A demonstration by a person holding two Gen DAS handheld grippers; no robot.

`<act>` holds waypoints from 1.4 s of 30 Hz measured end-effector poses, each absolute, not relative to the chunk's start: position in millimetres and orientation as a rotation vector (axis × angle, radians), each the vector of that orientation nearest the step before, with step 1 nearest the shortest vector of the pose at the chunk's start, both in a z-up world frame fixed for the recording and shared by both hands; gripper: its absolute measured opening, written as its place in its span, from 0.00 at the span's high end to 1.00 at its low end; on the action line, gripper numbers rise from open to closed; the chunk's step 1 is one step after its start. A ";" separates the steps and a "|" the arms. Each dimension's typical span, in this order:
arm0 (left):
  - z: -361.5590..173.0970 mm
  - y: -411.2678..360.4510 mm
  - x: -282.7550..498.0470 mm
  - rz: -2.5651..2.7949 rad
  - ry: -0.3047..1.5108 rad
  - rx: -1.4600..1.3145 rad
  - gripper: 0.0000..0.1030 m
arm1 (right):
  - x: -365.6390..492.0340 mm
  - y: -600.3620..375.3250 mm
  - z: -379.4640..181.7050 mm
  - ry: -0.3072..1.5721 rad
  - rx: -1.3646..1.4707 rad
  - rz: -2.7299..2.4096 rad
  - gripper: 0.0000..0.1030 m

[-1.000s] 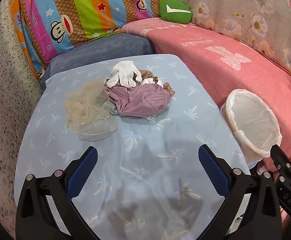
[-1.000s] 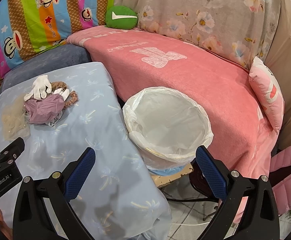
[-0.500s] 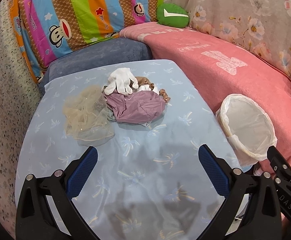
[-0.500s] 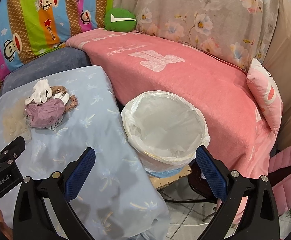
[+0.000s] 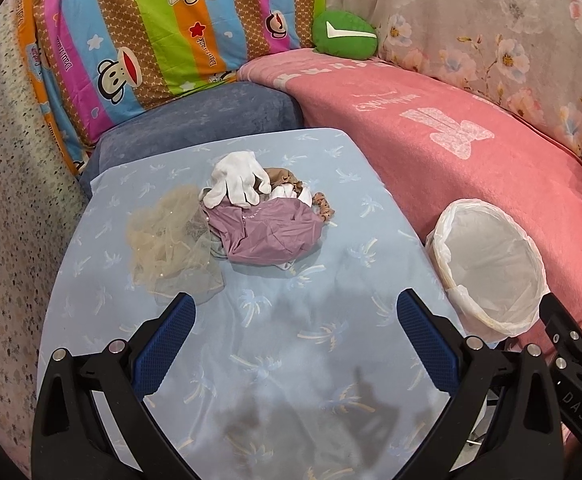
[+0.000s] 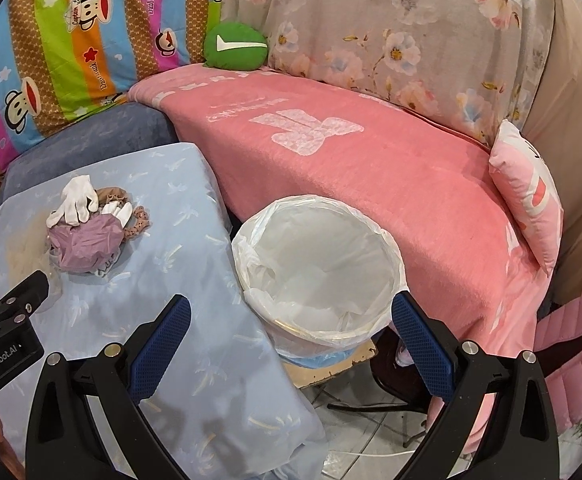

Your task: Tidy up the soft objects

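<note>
A heap of soft things lies on the light-blue table: a white glove on top, a mauve cloth below it, a beige net fabric to the left, and brown and leopard-print pieces at the right. The right wrist view shows the same glove and mauve cloth at far left. My left gripper hovers open, short of the heap, holding nothing. Over the white-lined bin, my right gripper is open and holds nothing.
The lined bin stands off the table's right edge, against a pink-covered sofa. A blue-grey cushion and striped cartoon bedding back the table. A green plush and a pink pillow sit on the sofa. Tiled floor shows lower right.
Both grippers have drawn back and risen a little, so the heap and the bin look smaller and farther away. Both stay open. Nothing on the table has moved.
</note>
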State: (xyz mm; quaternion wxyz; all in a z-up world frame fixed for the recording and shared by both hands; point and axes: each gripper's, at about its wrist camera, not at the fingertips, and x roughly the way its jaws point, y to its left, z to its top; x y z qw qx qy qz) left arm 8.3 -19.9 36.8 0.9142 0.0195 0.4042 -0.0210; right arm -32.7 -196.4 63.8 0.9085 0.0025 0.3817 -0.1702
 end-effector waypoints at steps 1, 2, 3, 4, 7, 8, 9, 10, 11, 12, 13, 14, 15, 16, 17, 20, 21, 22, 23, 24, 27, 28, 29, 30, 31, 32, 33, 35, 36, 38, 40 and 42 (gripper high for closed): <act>37.4 -20.7 8.5 -0.044 0.831 0.040 0.06 | -32.9 -196.4 63.9 0.786 0.006 -0.353 0.06; 38.2 -21.6 8.5 -0.043 0.831 0.042 0.06 | -32.8 -197.5 65.0 0.785 0.008 -0.352 0.06; 38.9 -22.9 8.9 -0.044 0.831 0.044 0.06 | -33.6 -197.4 65.1 0.782 0.011 -0.352 0.06; 39.7 -24.3 9.2 -0.045 0.832 0.046 0.06 | -33.7 -197.7 65.6 0.781 0.013 -0.353 0.06; 40.9 -26.5 8.5 -0.044 0.831 0.052 0.06 | -34.8 -200.0 68.2 0.776 0.016 -0.356 0.06; 41.1 -26.6 8.2 -0.042 0.832 0.050 0.06 | -35.1 -200.3 69.0 0.774 0.015 -0.356 0.06; 41.5 -26.8 8.2 -0.042 0.832 0.048 0.06 | -36.0 -200.5 69.9 0.772 0.015 -0.357 0.06; 42.2 -27.0 7.6 -0.040 0.832 0.047 0.06 | -36.8 -200.8 70.8 0.769 0.015 -0.358 0.06; 43.0 -27.2 6.9 -0.038 0.831 0.046 0.06 | -37.6 -200.7 71.7 0.767 0.016 -0.359 0.06; 44.3 -27.7 6.5 -0.037 0.830 0.045 0.06 | -39.0 -200.6 73.0 0.763 0.017 -0.360 0.06; 45.1 -27.6 5.7 -0.036 0.831 0.044 0.06 | -40.0 -200.7 73.9 0.761 0.018 -0.360 0.06; 45.9 -27.7 5.6 -0.037 0.832 0.042 0.06 | -41.4 -200.9 74.8 0.758 0.019 -0.360 0.06; 46.6 -27.5 4.5 -0.039 0.832 0.040 0.06 | -43.1 -200.6 75.9 0.754 0.020 -0.360 0.06; 47.5 -27.9 3.6 -0.040 0.832 0.040 0.06 | -44.5 -200.3 77.0 0.750 0.021 -0.360 0.06; 47.6 -28.0 3.8 -0.038 0.832 0.040 0.06 | -45.7 -200.2 77.8 0.748 0.022 -0.360 0.06; 50.0 -26.2 -0.4 -0.033 0.825 0.038 0.06 | -50.8 -200.2 81.0 0.736 0.028 -0.358 0.06; 51.1 -25.7 -2.1 -0.033 0.822 0.039 0.06 | -52.2 -200.0 81.7 0.733 0.029 -0.356 0.06; 52.3 -25.3 -3.7 -0.032 0.817 0.041 0.06 | -53.4 -199.8 82.2 0.730 0.031 -0.355 0.06; 53.7 -24.9 -5.7 -0.031 0.808 0.042 0.06 | -54.2 -199.6 82.6 0.728 0.032 -0.354 0.06; 54.7 -24.9 -6.5 -0.031 0.803 0.043 0.06 | -54.9 -199.6 82.8 0.727 0.033 -0.354 0.06; 55.5 -25.5 -7.0 -0.031 0.799 0.045 0.06 | -57.3 -199.8 83.3 0.724 0.040 -0.353 0.06; 55.6 -25.9 -6.7 -0.033 0.800 0.046 0.06 | -57.3 -199.7 83.5 0.724 0.039 -0.355 0.06; 55.4 -26.7 -6.4 -0.034 0.801 0.046 0.06 | -57.7 -200.0 84.0 0.723 0.039 -0.356 0.06; 55.2 -27.6 -6.2 -0.035 0.801 0.046 0.06 | -57.8 -200.7 84.6 0.722 0.040 -0.356 0.06; 55.1 -27.6 -6.4 -0.036 0.800 0.045 0.06 | -58.0 -201.4 85.1 0.721 0.039 -0.358 0.06; 54.8 -28.6 -6.3 -0.047 0.797 0.042 0.06 | -58.1 -202.0 85.5 0.719 0.036 -0.361 0.06; 54.9 -29.4 -6.3 -0.052 0.793 0.041 0.06 | -58.5 -202.0 85.4 0.719 0.035 -0.365 0.06; 54.4 -32.5 -5.2 -0.054 0.791 0.049 0.06 | -58.6 -203.2 85.6 0.718 0.040 -0.368 0.06; 54.4 -33.8 -5.2 -0.056 0.791 0.051 0.06 | -58.5 -203.7 85.3 0.719 0.042 -0.370 0.06; 53.4 -36.3 -3.6 -0.060 0.795 0.053 0.06 | -57.7 -204.6 84.5 0.723 0.041 -0.377 0.06; 52.8 -37.8 -2.3 -0.065 0.797 0.055 0.06 | -56.7 -205.8 84.1 0.727 0.042 -0.380 0.06; 52.6 -39.4 -1.2 -0.068 0.798 0.057 0.06 | -55.9 -206.8 84.3 0.726 0.041 -0.384 0.06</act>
